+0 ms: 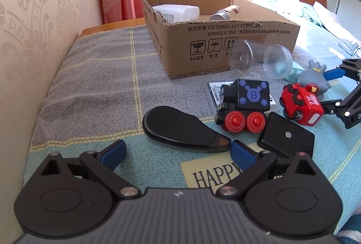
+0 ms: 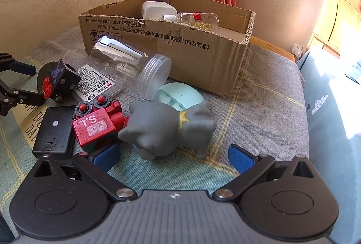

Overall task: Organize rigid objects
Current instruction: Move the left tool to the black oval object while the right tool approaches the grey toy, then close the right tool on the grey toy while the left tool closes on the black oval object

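both grippers parked low over the bed [image 1: 94,76], angled down at the clutter, nothing grasped.

left gripper [image 1: 178,153]: fingers released, spread wide. the flat black oval case [image 1: 180,131] lies just ahead of the gap, its narrow end near the right-side pad, not touching as far as i can tell. i'd read it as the next pick for this side. the black box [image 1: 286,139] sits just beyond that pad, so a sloppy close could nudge it.

right gripper [image 2: 173,157]: fingers released too, wide. the grey figurine [image 2: 167,128] lies on its side right ahead of the gap, legs toward me, not yet between the pads. the left-side pad sits right by the red toy train [image 2: 97,124], which touches the figurine's head end; contact between pad and train i can't confirm.

the cardboard box [image 2: 203,58] sits at the back against the wall, open top. it already holds a white container [image 2: 158,10] and a small glass bottle [image 2: 198,20], so i judge it to be the drop target. still outside: the clear jar [image 2: 126,65] lying on its side against the box front, the black toy train [image 1: 243,104] resting on a labelled packet [image 2: 97,83], and a teal round thing [image 2: 180,95] behind the figurine.

task looks early: most items are still on the bed.
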`<control>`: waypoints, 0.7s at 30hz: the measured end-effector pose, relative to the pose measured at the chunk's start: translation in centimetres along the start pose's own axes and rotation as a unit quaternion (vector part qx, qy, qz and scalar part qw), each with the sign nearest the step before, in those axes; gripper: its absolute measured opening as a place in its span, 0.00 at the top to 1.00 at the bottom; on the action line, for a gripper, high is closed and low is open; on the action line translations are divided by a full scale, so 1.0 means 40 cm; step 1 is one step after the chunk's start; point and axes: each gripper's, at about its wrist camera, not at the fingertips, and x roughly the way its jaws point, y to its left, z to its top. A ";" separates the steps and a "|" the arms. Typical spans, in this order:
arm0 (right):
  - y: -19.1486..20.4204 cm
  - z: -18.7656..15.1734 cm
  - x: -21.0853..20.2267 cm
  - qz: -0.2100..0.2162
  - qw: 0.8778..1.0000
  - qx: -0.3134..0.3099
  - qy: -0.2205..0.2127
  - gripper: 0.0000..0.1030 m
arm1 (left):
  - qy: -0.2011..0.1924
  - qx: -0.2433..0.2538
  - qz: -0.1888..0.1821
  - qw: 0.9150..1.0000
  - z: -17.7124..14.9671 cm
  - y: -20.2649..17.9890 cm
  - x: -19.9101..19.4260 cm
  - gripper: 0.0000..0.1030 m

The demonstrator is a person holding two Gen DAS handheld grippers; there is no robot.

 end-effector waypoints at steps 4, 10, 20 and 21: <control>0.003 0.015 -0.005 -0.006 0.999 -0.042 -0.001 0.10 | -0.001 0.000 0.000 1.000 0.001 0.000 0.000 0.04; -0.011 0.034 -0.002 0.027 0.999 -0.039 0.006 0.32 | -0.002 -0.002 0.003 1.000 -0.002 -0.002 -0.001 0.04; -0.007 -0.025 -0.067 0.011 1.000 0.002 0.018 0.33 | -0.003 0.009 -0.006 1.000 -0.001 0.002 0.000 0.04; -0.009 -0.031 -0.072 0.012 1.000 0.006 0.020 0.33 | -0.003 0.013 -0.009 1.000 0.001 0.003 0.003 0.04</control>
